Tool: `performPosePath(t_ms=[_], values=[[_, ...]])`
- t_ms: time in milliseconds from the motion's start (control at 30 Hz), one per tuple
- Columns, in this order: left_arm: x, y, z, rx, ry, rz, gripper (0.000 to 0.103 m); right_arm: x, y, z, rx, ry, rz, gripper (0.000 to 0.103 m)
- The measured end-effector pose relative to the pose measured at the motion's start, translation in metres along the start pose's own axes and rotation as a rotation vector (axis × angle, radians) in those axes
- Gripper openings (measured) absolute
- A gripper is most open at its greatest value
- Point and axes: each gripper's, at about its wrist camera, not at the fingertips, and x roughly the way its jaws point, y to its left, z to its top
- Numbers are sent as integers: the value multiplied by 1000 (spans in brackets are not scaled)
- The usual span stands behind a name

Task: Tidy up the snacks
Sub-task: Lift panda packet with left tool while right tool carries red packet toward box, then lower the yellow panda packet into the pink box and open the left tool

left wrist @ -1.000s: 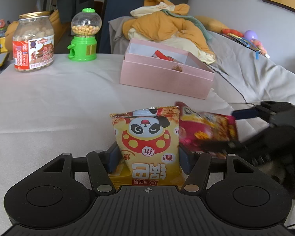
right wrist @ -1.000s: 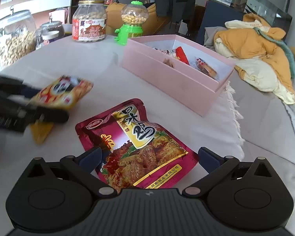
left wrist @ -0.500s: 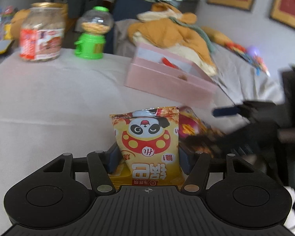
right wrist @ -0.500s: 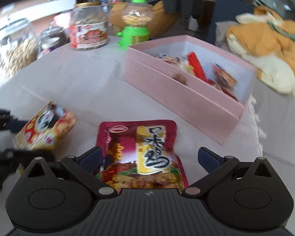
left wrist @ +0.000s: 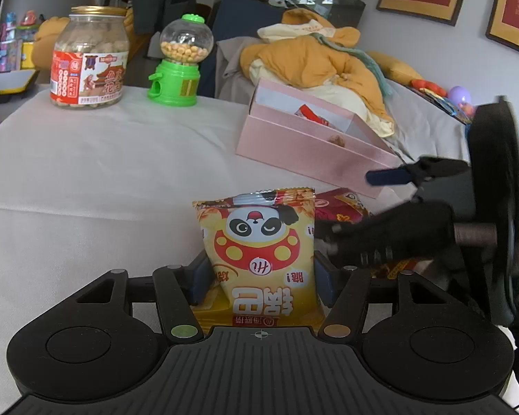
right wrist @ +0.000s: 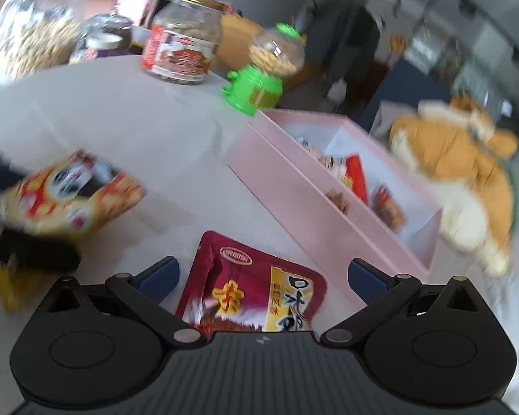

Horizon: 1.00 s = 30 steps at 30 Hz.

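My left gripper (left wrist: 259,276) is shut on a yellow panda snack bag (left wrist: 259,252) and holds it upright over the white tablecloth. The bag also shows, blurred, in the right wrist view (right wrist: 69,197). My right gripper (right wrist: 263,276) stands wide open around a dark red snack pouch (right wrist: 252,287) that lies between its fingers; its fingers are apart from the pouch sides. The pouch shows in the left wrist view (left wrist: 339,204) beside the panda bag. A pink open box (left wrist: 311,145) holding several snacks stands beyond, also in the right wrist view (right wrist: 294,180).
A labelled glass jar (left wrist: 90,58) and a green candy dispenser (left wrist: 180,62) stand at the table's far side. More jars (right wrist: 38,31) stand at far left in the right wrist view. A heap of orange and cream cloth (left wrist: 321,58) lies behind the box.
The right gripper has moved forward over the red pouch and tilted, toward the pink box. The left gripper still holds the panda bag and has shifted its view a little.
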Motion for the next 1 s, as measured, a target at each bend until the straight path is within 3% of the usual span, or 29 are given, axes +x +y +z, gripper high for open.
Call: performPosePath(t_ms=[167, 200, 267, 333, 400, 733, 867, 1000], values=[[1, -2, 0, 13, 3, 9, 65, 34, -50, -6, 354, 108, 229, 103], [1, -2, 0, 15, 3, 11, 65, 33, -56, -10, 395, 81, 242, 103], [1, -3, 0, 22, 5, 15, 65, 32, -55, -12, 380, 87, 246, 103], [1, -4, -1, 27, 7, 19, 65, 29, -42, -11, 327, 91, 190, 103], [2, -4, 0, 32, 9, 23, 65, 27, -40, -10, 366, 118, 169, 103], [4, -10, 3, 79, 24, 37, 64, -14, -35, -19, 373, 173, 177, 72], [2, -15, 11, 107, 27, -13, 64, -39, -37, -31, 358, 164, 162, 69], [-2, -30, 47, 140, -37, -57, 64, -63, -48, -41, 394, 153, 180, 67]])
